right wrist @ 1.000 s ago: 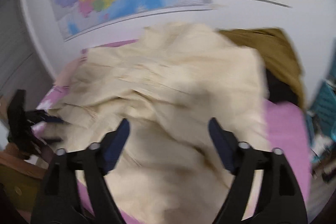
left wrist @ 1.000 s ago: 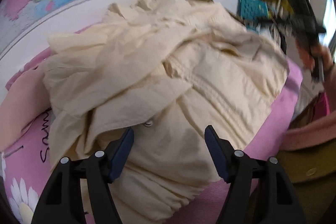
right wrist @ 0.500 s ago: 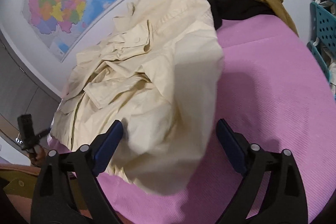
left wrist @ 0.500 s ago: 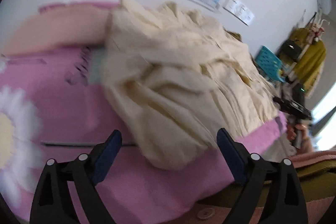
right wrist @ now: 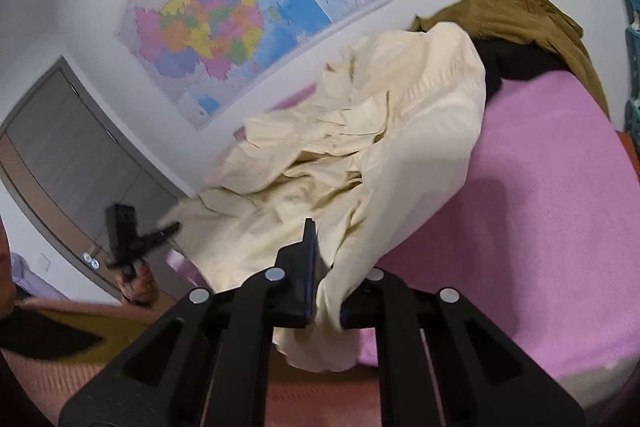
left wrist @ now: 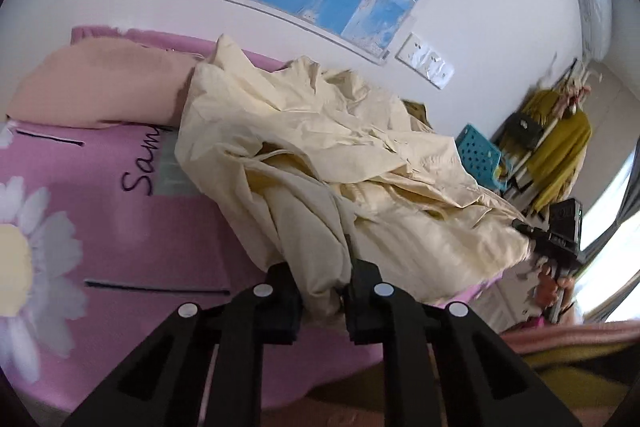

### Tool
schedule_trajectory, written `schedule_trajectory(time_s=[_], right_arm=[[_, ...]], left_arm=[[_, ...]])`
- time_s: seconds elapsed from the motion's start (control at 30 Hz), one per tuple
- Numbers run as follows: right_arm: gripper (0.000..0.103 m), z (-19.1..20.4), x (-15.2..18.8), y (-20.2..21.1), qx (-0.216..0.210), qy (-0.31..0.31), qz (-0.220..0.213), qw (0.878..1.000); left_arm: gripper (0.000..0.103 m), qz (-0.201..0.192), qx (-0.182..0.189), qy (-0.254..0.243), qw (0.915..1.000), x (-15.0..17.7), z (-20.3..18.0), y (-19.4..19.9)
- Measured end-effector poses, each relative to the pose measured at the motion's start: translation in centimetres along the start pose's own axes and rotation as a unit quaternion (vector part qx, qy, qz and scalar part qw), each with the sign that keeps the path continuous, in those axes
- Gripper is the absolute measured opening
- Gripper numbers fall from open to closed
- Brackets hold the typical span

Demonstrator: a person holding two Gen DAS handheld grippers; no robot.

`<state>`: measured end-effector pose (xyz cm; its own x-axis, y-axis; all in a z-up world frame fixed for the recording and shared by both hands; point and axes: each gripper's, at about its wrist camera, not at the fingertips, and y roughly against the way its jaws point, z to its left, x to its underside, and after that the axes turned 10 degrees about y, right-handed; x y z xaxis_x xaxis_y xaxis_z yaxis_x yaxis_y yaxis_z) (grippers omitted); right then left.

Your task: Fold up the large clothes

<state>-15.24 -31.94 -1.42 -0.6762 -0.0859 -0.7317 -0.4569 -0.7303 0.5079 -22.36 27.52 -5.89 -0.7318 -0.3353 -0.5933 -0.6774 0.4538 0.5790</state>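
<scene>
A large cream garment [left wrist: 332, 163] lies crumpled on a pink bed cover [left wrist: 100, 227]. My left gripper [left wrist: 322, 279] is closing, its jaws pinching a bunched fold at the garment's near left edge. In the right wrist view the same cream garment [right wrist: 360, 163] spreads toward the wall. My right gripper [right wrist: 326, 287] is closing too, with the garment's near right edge clamped between its jaws. Each gripper also shows small in the other's view: the right gripper [left wrist: 520, 225] touching the cloth's far edge, the left gripper [right wrist: 174, 227] at the cloth's left edge.
A peach pillow [left wrist: 104, 91] lies at the bed's head. An olive garment [right wrist: 520, 11] over a black one [right wrist: 516, 63] sits against the wall. Blue baskets [left wrist: 478, 151] and a rack with a mustard garment [left wrist: 560, 147] stand beyond the bed. A wall map [right wrist: 224, 11] hangs above.
Both grippers went from wide open above the garment to closed on its near edges. The left swung toward the left side, the right toward the right side.
</scene>
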Motion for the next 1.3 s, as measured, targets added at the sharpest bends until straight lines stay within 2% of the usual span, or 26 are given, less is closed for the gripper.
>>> schedule_trajectory(time_s=[0.03,0.07,0.1,0.13,0.17,0.2,0.27,0.33,0.37,0.47,0.53,0.6,0.67,0.7,0.8,0.9,1.0,1.1,1.13,1.17,1.2,1.23,1.3], right_arm=[[0.012,-0.6,0.7,-0.3,0.018,-0.008,0.024,1.000],[0.020,-1.3,1.3,-0.7,0.035,-0.021,0.044,0.998],[0.032,-2.2,1.9,-1.2,0.050,-0.035,0.067,0.996],[0.040,-3.4,2.4,-1.8,0.089,-0.050,0.096,0.990],[0.054,-4.0,2.5,-1.8,0.118,-0.056,0.103,0.986],[0.059,-4.7,2.2,-1.4,0.165,-0.058,0.107,0.979],[0.062,-4.7,1.0,-0.4,0.182,-0.058,0.088,0.978],[0.062,-3.1,-1.2,0.1,0.201,-0.010,0.064,0.978],[0.064,-2.0,-2.4,-0.2,0.208,0.021,0.058,0.976],[0.064,1.0,-6.2,-3.2,0.181,0.097,0.042,0.978],[0.063,2.3,-8.9,-6.9,0.163,0.134,0.045,0.977],[0.059,2.9,-11.1,-10.9,0.143,0.155,0.057,0.976],[0.054,2.7,-13.9,-15.8,0.122,0.161,0.075,0.977],[0.048,2.7,-14.8,-17.5,0.115,0.161,0.083,0.977],[0.047,1.8,-18.0,-24.8,0.104,0.150,0.118,0.976],[0.047,0.2,-19.2,-30.2,0.122,0.129,0.155,0.972],[0.048,-1.5,-19.4,-33.9,0.130,0.099,0.187,0.969],[0.048,-2.5,-18.7,-36.1,0.143,0.103,0.215,0.960],[0.045,-2.4,-18.6,-36.1,0.149,0.112,0.209,0.960],[0.023,-2.3,-18.5,-36.0,0.161,0.126,0.206,0.957],[0.007,-2.2,-18.5,-35.9,0.176,0.144,0.206,0.952],[0.003,-2.3,-18.5,-35.7,0.158,0.136,0.207,0.956],[0.003,-2.5,-18.8,-35.1,0.155,0.132,0.199,0.959]], left_arm=[[0.020,0.009,-0.009,-0.014,0.9998,0.5,-0.1,-0.2],[0.023,0.024,-0.025,-0.027,0.9991,0.9,-0.2,-0.8],[0.030,0.038,-0.041,-0.037,0.9978,1.2,-0.2,-1.5],[0.037,0.051,-0.057,-0.052,0.9957,1.5,-0.4,-2.2],[0.040,0.056,-0.076,-0.071,0.9930,1.8,-0.7,-2.8],[0.042,0.053,-0.083,-0.079,0.9919,1.7,-0.8,-2.9],[0.047,0.032,-0.075,-0.095,0.9922,1.4,-0.7,-1.7],[0.060,-0.007,-0.058,-0.105,0.9927,0.6,-1.0,0.2],[0.062,-0.024,-0.056,-0.113,0.9917,0.3,-1.2,1.0],[0.064,-0.065,-0.039,-0.140,0.9872,-0.4,-2.5,3.2],[0.072,-0.092,-0.040,-0.150,0.9837,-1.0,-3.0,3.9],[0.072,-0.098,-0.043,-0.152,0.9826,-1.8,-3.6,3.1],[0.072,-0.079,-0.030,-0.151,0.9849,-2.6,-4.3,0.9],[0.072,-0.066,-0.031,-0.153,0.9856,-3.0,-4.8,-0.5],[0.072,-0.024,-0.015,-0.159,0.9868,-3.6,-6.1,-4.3],[0.072,0.003,0.000,-0.172,0.9851,-3.7,-7.2,-6.9],[0.072,0.026,0.011,-0.182,0.9829,-3.8,-8.1,-9.1],[0.073,0.048,0.023,-0.179,0.9823,-3.8,-8.1,-10.6],[0.073,0.056,0.027,-0.176,0.9825,-3.9,-8.0,-10.9],[0.073,0.060,0.028,-0.172,0.9828,-3.9,-7.8,-11.2],[0.073,0.064,0.029,-0.168,0.9832,-4.0,-7.6,-11.2],[0.073,0.069,0.030,-0.164,0.9836,-4.2,-7.3,-11.4],[0.073,0.070,0.029,-0.157,0.9847,-4.5,-6.9,-11.3]])
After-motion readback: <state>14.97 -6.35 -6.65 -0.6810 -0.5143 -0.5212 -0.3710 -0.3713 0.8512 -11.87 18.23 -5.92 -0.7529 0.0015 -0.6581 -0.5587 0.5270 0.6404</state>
